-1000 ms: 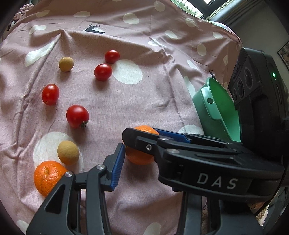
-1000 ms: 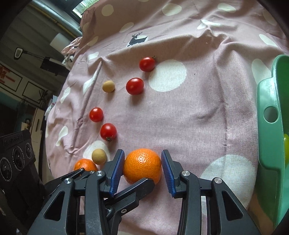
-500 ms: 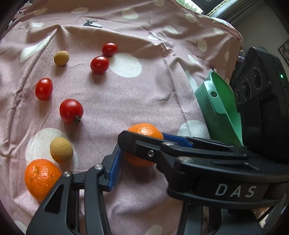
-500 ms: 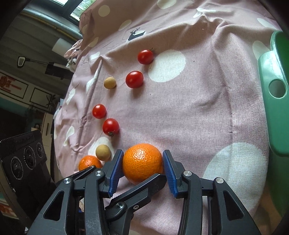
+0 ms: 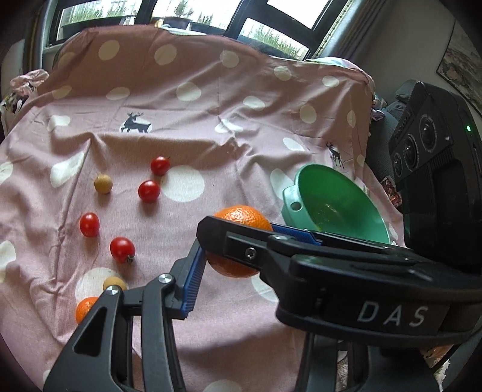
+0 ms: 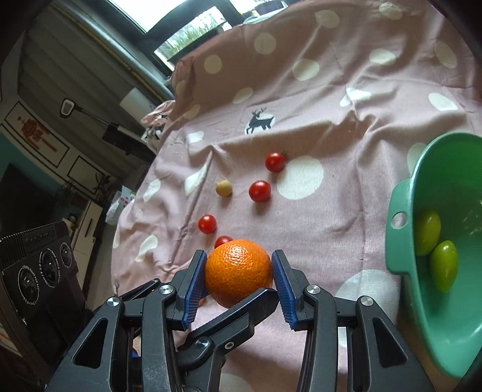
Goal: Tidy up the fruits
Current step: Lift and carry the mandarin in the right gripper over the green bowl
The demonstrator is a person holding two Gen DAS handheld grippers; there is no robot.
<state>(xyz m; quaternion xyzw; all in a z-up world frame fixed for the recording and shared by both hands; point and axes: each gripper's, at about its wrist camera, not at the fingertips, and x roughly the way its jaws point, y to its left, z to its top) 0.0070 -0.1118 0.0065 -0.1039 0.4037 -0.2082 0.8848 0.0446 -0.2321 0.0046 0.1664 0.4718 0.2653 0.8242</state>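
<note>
My right gripper [image 6: 238,273] is shut on an orange [image 6: 238,271] and holds it above the pink dotted cloth [image 6: 316,229]. The same orange [image 5: 238,220] shows in the left wrist view, clamped between the right gripper's blue pads [image 5: 192,279]. The right gripper's body crosses the left wrist view and hides my left gripper's fingertips. A green bowl [image 6: 403,241] at the right holds two green fruits [image 6: 442,268]; it also shows in the left wrist view [image 5: 334,199]. Several red tomatoes [image 5: 122,248] and two tan fruits [image 5: 103,183] lie on the cloth. A second orange [image 5: 86,310] lies at the near left.
A black camera unit [image 5: 433,169] stands at the right of the left wrist view; another black camera unit [image 6: 39,265] sits at the left of the right wrist view. The cloth drapes up at the back under a window [image 5: 186,15].
The right gripper has lifted the orange off the cloth and raised it. Both views tilted up, so the bowl's inside and the window now show.
</note>
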